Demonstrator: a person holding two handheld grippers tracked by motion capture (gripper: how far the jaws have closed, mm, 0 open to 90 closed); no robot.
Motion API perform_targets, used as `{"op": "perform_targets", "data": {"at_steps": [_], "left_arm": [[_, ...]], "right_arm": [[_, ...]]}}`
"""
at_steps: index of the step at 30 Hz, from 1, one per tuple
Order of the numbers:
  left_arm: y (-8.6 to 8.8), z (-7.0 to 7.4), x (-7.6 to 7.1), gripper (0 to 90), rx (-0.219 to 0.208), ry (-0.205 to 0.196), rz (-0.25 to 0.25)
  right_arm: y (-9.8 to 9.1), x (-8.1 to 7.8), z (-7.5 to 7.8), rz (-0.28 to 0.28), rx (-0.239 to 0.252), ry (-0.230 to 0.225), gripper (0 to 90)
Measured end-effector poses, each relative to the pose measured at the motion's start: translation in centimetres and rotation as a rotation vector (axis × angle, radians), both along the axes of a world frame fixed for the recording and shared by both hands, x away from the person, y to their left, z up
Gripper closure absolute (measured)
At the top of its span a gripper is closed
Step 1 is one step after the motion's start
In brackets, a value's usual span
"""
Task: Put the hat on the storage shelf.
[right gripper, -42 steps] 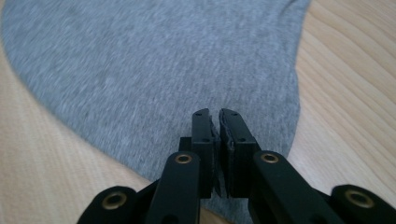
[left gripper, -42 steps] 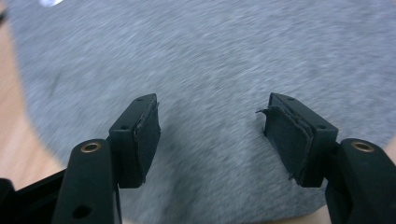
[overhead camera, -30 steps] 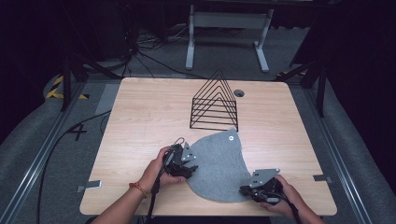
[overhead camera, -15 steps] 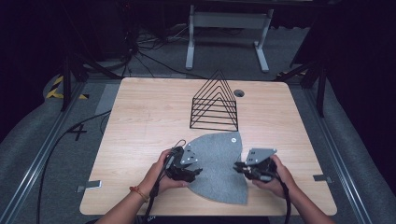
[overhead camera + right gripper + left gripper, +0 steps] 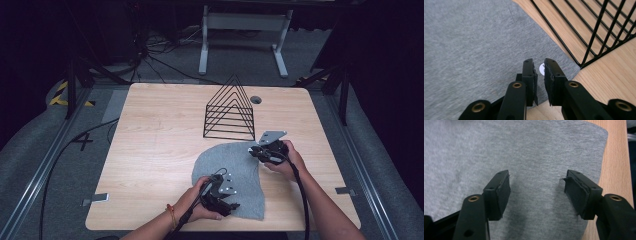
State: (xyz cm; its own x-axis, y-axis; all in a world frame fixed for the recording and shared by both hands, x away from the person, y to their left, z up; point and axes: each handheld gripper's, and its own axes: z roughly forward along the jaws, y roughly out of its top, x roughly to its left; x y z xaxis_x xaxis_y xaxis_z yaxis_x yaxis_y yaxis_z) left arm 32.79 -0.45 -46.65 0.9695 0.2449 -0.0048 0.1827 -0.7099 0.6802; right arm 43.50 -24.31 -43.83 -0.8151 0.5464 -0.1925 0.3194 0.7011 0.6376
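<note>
Cloth (image 5: 230, 172), grey and flat, lies on the near right part of the desk (image 5: 150, 145), its rounded left edge bulging toward the middle and its straight right edge running down to the near rim. Its far right corner sits just in front of the rack (image 5: 230, 110), a black wire frame of nested triangles standing upright on the far half of the desk.

In the left gripper view the cloth (image 5: 524, 152) spreads under the fingers (image 5: 500, 192), which stand wide apart with nothing between them, hanging just over the fabric near its right edge; bare wood (image 5: 619, 157) shows beyond that edge. From above, the left gripper (image 5: 231, 206) sits over the near part of the cloth, held in the left hand (image 5: 197, 200).

In the right gripper view the fingers (image 5: 530, 75) are almost together, a narrow slit left between them, and I cannot tell whether any fabric is caught there. A small white spot (image 5: 541, 69) shows in the slit, on the cloth (image 5: 474, 45). The rack's black wires (image 5: 594, 32) cross the far right of that view, with the corner of the frame close to the cloth's edge. From above, the right gripper (image 5: 252, 151) is at the cloth's far right corner, held in the right hand (image 5: 287, 160).

A round hole (image 5: 256, 100) is set in the desk beyond the rack. Cables (image 5: 150, 55) and a white stand (image 5: 242, 30) lie on the floor past the far edge.
</note>
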Motion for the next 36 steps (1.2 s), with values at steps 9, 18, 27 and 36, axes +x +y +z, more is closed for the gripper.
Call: {"op": "perform_targets", "data": {"at_steps": [9, 18, 27, 36], "left_arm": [[4.8, 0.1, 2.2, 35.7, 0.024, -0.004, 0.104], [8.3, 0.2, 4.4, 35.1, 0.037, 0.006, 0.243], [9.1, 0.2, 6.5, 31.4, 0.035, 0.016, 0.338], [9.1, 0.5, 8.1, 30.3, 0.017, 0.036, 0.378]], "right_arm": [[-0.7, -0.5, -0.8, -0.024, -0.026, 0.070, 80.8], [-0.7, -5.1, -0.6, 0.002, -0.069, 0.105, 83.1], [1.2, -11.1, -0.5, 0.076, -0.043, 0.207, 84.1], [1.6, -11.1, 0.6, 0.092, -0.011, 0.189, 66.6]]}}
